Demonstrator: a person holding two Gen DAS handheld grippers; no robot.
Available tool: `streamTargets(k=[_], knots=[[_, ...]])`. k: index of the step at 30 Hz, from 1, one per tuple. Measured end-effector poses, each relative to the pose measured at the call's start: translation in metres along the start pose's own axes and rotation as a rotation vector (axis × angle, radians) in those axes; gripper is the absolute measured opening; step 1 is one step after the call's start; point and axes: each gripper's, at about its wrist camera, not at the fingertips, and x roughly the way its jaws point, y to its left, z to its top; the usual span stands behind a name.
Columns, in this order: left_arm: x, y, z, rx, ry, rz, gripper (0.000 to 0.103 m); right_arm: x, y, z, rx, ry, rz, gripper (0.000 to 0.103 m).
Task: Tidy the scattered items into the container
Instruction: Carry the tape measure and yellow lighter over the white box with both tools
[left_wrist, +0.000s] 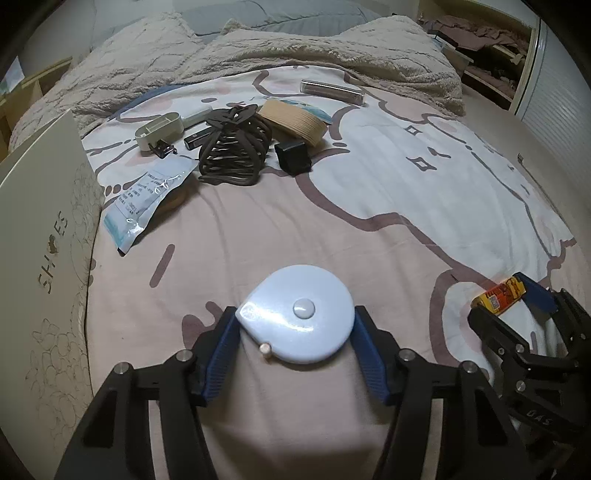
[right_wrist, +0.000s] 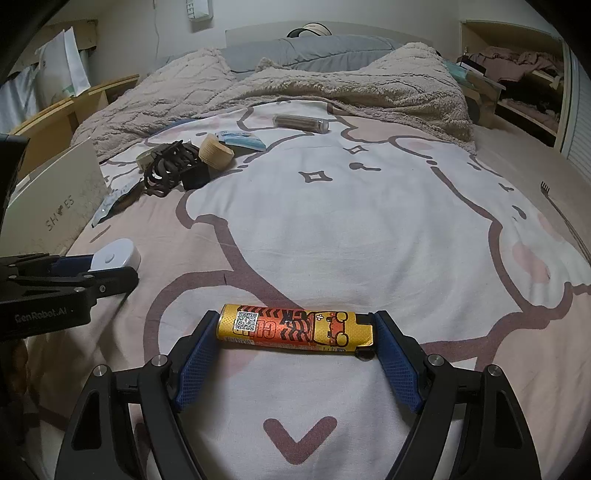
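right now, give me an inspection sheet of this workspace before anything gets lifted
surface: bed sheet with cartoon print, fluffy blanket bunched at the far end
job's things: white tape measure between the left tongs; yellow lighter between the right tongs, lying crosswise; shoe box at the left
clutter: dark hair claw, black cube, foil sachet, clear tube, round wooden piece
grippers: left pads touch the tape measure's sides; right pads meet the lighter's ends
cables: nothing seen
surroundings: shelves with clothes at the right
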Motion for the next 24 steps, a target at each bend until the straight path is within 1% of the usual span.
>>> streamTargets(k=[5,11,14,17,21,24], knots=[[-0.004,0.001,0.002,-0.008,-0.002,-0.015,0.061,-0.002,-0.001,0.001,0.009,-0.006,0.009,0.082],[-0.021,0.000,0.008,-0.014,-0.021,-0.052,0.061,-0.014,-0.009,0.005,0.047,-0.020,0.047,0.082],[-0.033,-0.003,0.006,-0.012,0.001,-0.093,0.061,-0.024,-0.009,0.005,0.042,-0.027,0.071,0.082],[-0.046,-0.007,0.006,-0.002,0.011,-0.114,0.061,-0.034,-0.007,0.009,0.024,-0.040,0.085,0.082],[-0.070,-0.012,0.014,0.008,-0.023,-0.137,0.061,-0.049,-0.006,0.020,0.023,-0.066,0.121,0.082],[-0.096,-0.015,0.021,0.013,-0.059,-0.183,0.061,-0.059,-0.004,0.033,0.017,-0.081,0.177,0.082]])
